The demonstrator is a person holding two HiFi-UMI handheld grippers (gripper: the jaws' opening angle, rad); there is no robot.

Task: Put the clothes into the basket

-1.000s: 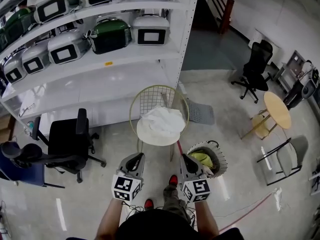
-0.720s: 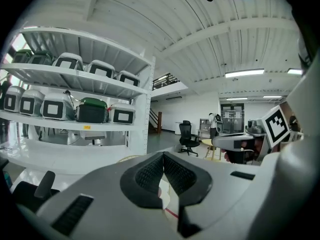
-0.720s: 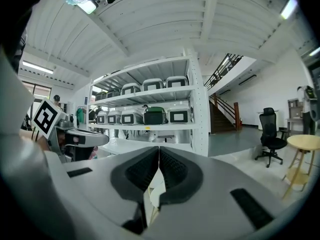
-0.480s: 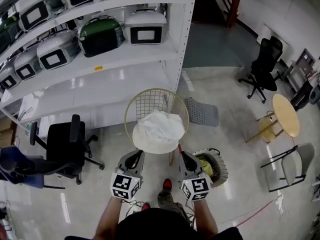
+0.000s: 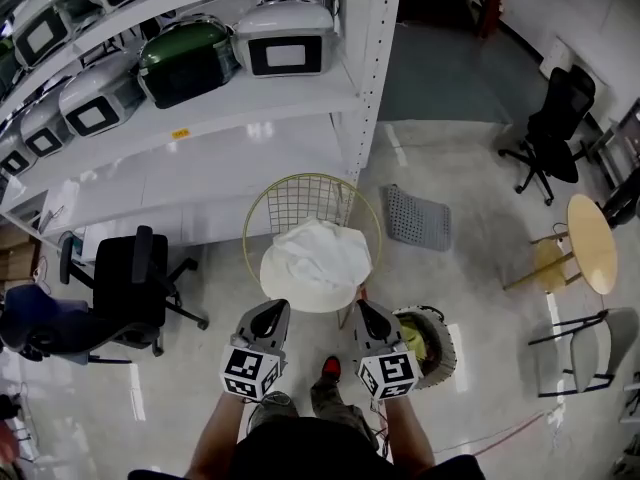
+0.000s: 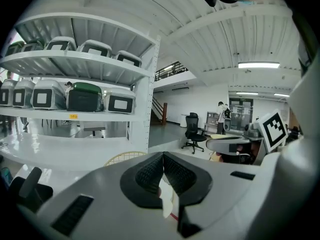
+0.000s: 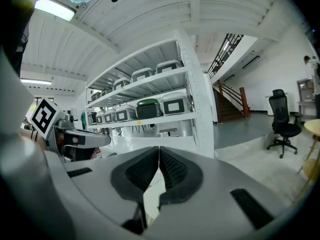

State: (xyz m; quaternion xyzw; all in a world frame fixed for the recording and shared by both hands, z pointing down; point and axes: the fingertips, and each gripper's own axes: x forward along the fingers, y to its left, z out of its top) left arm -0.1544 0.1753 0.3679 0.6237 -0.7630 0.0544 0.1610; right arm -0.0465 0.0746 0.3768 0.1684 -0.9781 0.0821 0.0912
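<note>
Both grippers have advanced toward the round gold wire-backed chair [image 5: 300, 200], now just short of its seat, where a crumpled white cloth [image 5: 318, 258] lies heaped. The left gripper [image 5: 272, 311] and the right gripper [image 5: 367, 309] each have jaws pressed together, empty (2 closed pairs). A round woven basket [image 5: 447, 343], holding a yellow-green cloth [image 5: 418, 340], sits on the floor beside the right gripper.

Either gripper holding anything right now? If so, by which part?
Nothing held. Left gripper and right gripper are both shut and empty; the white garment lies on the chair, untouched.
</note>
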